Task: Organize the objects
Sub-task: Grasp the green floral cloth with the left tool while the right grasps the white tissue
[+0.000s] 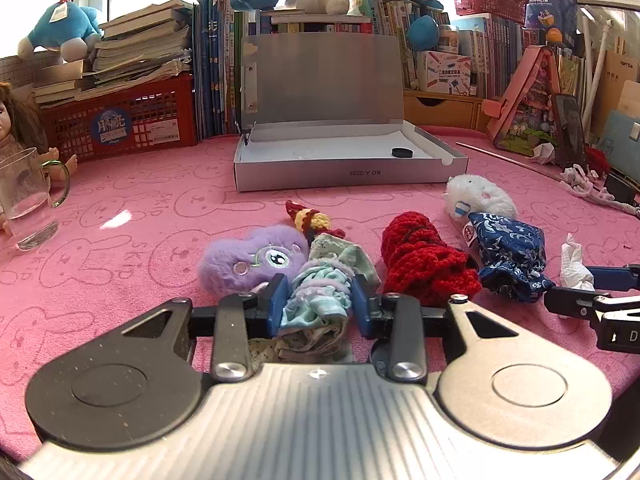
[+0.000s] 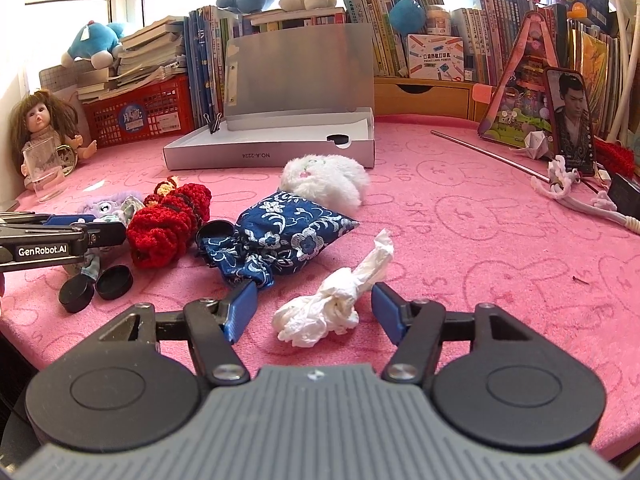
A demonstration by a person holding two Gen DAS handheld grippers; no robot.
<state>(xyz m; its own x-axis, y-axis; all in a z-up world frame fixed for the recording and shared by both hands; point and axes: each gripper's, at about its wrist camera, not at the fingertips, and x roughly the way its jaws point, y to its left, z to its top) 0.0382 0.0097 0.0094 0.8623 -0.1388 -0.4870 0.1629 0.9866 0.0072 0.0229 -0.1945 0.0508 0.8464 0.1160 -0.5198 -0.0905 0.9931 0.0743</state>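
My left gripper (image 1: 320, 300) is shut on a pale green and lilac cloth bundle (image 1: 324, 280) on the pink cloth. A purple plush (image 1: 252, 260) lies to its left, a red crochet piece (image 1: 424, 260) and a blue floral pouch (image 1: 512, 254) to its right, a white plush (image 1: 480, 196) behind. My right gripper (image 2: 314, 308) is open, its fingers either side of a crumpled white tissue (image 2: 336, 296). The pouch (image 2: 280, 236), red crochet (image 2: 168, 228) and white plush (image 2: 324, 176) also show in the right wrist view. The open grey box (image 1: 348, 172) stands behind with a black disc (image 1: 402, 153) inside.
A glass mug (image 1: 28, 200) and a doll (image 2: 40, 128) stand at the left. Two black discs (image 2: 96, 284) lie near the table's front edge. Books, a red crate (image 1: 120, 120), plush toys, a phone (image 2: 570, 120) and a metal rod (image 2: 488, 152) line the back and right.
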